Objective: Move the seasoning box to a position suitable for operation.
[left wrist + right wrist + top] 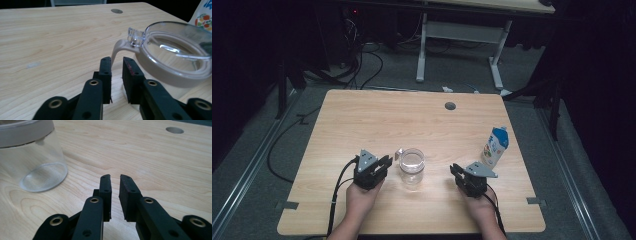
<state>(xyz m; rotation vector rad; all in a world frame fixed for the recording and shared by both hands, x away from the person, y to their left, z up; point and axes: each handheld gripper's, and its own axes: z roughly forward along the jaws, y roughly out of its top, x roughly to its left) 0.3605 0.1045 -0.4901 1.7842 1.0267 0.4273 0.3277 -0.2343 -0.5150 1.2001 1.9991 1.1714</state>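
Clear glass jar (412,167) with beige ring lid, centre of high view on pale wood-grain table (362,125), left gripper (381,165) black jaws narrowly parted, lid's curved strap (117,48) just beyond the gap, right gripper (457,173) narrowly parted, empty, apart from jar.

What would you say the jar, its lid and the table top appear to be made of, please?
The jar looks like clear glass or hard plastic: the wood grain shows through its wall and base. Its lid seems a clear glossy plastic disc set in a matte beige ring, probably plastic or rubber, with a beige strap. The table top looks like pale wood-grain laminate, smooth and slightly shiny.
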